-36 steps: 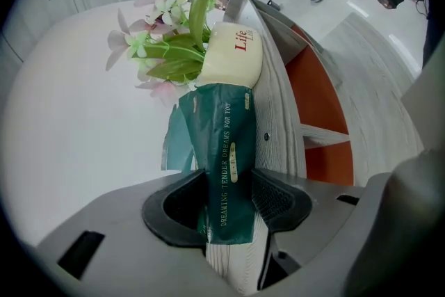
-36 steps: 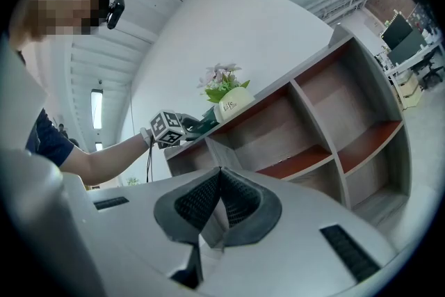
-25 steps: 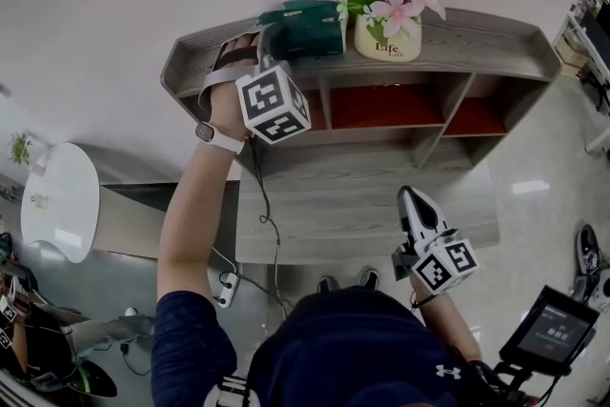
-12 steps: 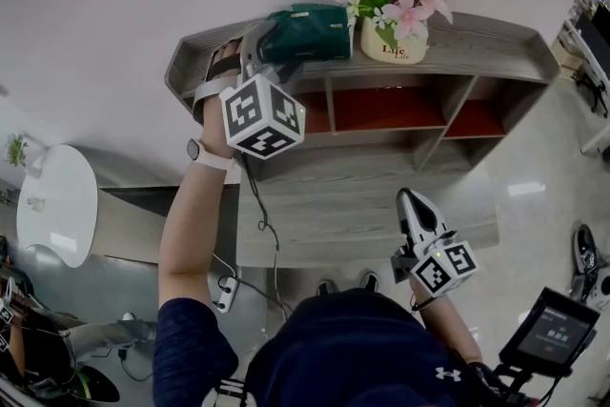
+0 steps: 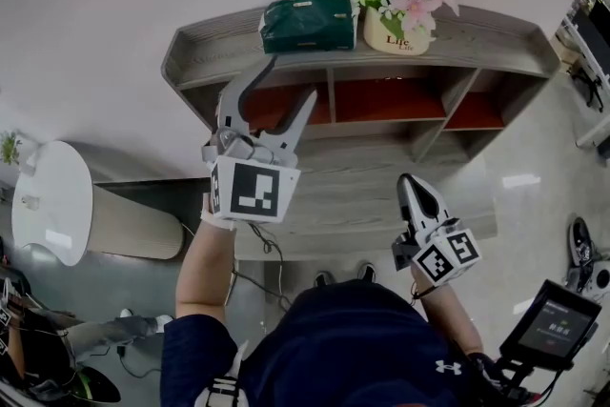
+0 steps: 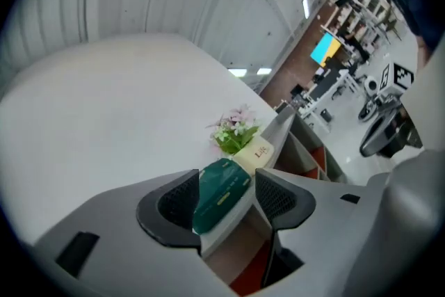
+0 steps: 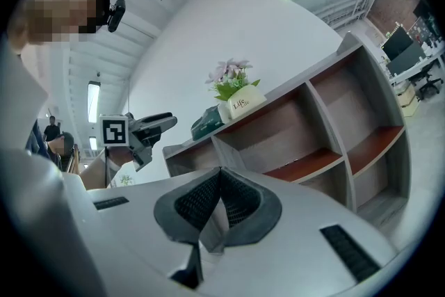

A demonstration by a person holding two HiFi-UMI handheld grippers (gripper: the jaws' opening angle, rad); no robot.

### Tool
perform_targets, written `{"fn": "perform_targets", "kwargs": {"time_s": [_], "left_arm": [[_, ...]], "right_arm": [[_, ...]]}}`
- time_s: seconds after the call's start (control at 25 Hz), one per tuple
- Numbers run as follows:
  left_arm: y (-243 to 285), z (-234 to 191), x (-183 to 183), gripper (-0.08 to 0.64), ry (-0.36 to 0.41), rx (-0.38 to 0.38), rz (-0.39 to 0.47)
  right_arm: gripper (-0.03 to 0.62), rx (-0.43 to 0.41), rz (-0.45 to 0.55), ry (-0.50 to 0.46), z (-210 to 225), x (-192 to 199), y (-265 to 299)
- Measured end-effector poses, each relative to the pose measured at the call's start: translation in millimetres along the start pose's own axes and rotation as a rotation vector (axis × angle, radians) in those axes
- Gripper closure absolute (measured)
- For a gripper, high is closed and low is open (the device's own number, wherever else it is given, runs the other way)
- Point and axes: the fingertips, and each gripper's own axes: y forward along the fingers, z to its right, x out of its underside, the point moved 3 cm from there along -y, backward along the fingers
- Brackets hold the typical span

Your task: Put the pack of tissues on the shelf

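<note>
The dark green soft pack of tissues (image 5: pixel 307 22) lies atop the grey wooden shelf (image 5: pixel 477 38), apart from the left claw (image 5: pixel 294 76) pointing at it, whose empty jaws stand open, having just been closing.

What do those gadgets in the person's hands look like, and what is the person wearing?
Both the left gripper and right gripper are pale grey plastic, with two long tapering jaws lined with dark textured pads. Each carries a white cube printed with black square markers. A thin dark cable trails from the left one. The person wears a dark blue short-sleeved shirt.
</note>
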Motion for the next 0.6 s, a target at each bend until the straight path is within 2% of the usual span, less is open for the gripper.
{"fn": "perform_targets", "kwargs": {"time_s": [0.16,0.32,0.4,0.6], "left_arm": [[-21.7,24.1,8.6,0.326,-0.166,0.043,0.08],[-32.6,42.2,36.0,0.364,-0.399,-0.043,0.071],[-36.1,58.7,51.4,0.373,-0.513,-0.039,0.048],[-58.3,85.1,68.9,0.383,-0.633,-0.005,0.022]], "right_arm": [[0.583,0.008,-0.001,-0.055,-5.3,-5.4,3.2],[0.583,-0.004,0.004,-0.09,-6.1,-14.2,14.3],[0.583,-0.005,0.002,-0.1,-4.9,-15.9,18.2],[0.583,-0.004,0.004,-0.145,-15.2,-23.8,20.4]]}}
